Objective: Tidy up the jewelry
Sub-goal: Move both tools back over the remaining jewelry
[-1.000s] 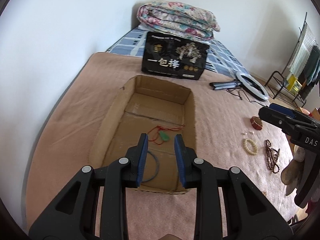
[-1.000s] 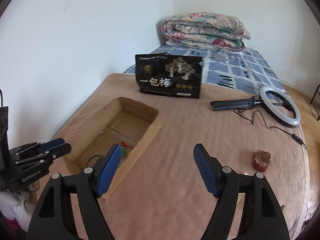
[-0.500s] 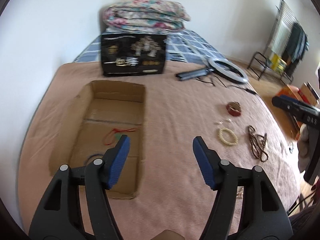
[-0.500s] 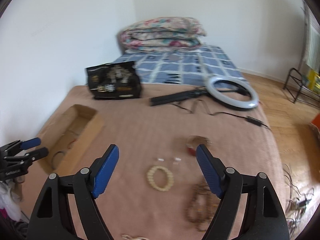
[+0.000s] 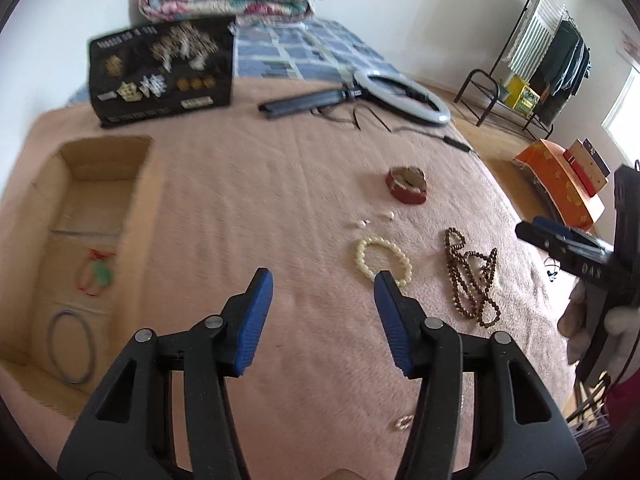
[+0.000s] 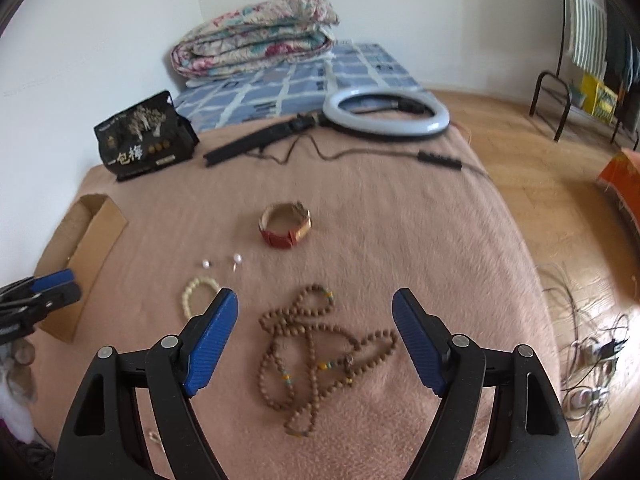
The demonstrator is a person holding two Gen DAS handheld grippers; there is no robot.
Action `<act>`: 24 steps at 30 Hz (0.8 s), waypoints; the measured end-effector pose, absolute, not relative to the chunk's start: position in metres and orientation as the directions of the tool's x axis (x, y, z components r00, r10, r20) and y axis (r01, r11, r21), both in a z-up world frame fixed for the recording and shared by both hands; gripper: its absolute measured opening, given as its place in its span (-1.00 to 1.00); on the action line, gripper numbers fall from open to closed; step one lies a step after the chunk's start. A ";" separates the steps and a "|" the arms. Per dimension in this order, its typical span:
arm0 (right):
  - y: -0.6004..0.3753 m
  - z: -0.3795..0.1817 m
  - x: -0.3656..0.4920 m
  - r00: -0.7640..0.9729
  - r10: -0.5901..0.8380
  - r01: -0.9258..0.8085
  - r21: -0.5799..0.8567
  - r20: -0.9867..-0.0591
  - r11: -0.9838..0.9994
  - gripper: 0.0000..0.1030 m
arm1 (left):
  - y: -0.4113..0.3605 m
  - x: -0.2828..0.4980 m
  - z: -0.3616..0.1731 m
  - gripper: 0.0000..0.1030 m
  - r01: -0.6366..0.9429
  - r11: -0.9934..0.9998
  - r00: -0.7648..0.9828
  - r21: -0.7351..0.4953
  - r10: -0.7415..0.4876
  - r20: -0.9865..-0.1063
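Jewelry is partly sorted: the brown cardboard box [image 5: 76, 240] at left holds two pieces. The cream bead bracelet [image 5: 382, 258], the long brown bead necklace [image 6: 316, 356] and the red bangle [image 6: 286, 224] wait on the pink blanket [image 6: 380, 248]. The left gripper [image 5: 322, 286] is empty, its jaws closing. The right gripper [image 6: 316, 316] gapes wide, empty.

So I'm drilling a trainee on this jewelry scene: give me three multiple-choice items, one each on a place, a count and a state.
1. Where is the green pendant?
A in the box
B on the blanket
C on the ring light

2. How many loose pearls lie near the cream bracelet?
A one
B two
C five

3. The right tool is
A shut on beads
B open, empty
C shut, empty

Answers:
A, it lies on the box floor.
B, two small pearls show.
B, its jaws stand wide above the brown beads.
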State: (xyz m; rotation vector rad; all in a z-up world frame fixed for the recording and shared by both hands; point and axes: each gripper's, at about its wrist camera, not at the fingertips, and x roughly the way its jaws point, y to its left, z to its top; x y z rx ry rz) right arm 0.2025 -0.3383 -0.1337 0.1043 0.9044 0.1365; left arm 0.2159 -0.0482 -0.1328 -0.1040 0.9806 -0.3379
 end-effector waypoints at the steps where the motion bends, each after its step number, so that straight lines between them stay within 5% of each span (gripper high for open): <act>1: -0.339 -0.137 0.201 0.604 0.173 -0.084 0.154 -0.778 0.984 0.54 | -0.053 0.219 -0.139 0.04 0.231 0.942 0.499 -0.244 -0.330 -0.801; 14: -0.355 -0.189 0.191 0.442 0.115 0.048 0.152 -0.890 0.987 0.54 | -0.092 0.251 -0.186 -0.19 0.225 0.928 0.414 -0.297 -0.367 -0.833; 24: -0.339 -0.217 0.202 0.359 0.214 0.059 0.251 -0.909 0.966 0.58 | -0.109 0.267 -0.210 -0.31 0.229 0.923 0.375 -0.309 -0.377 -0.847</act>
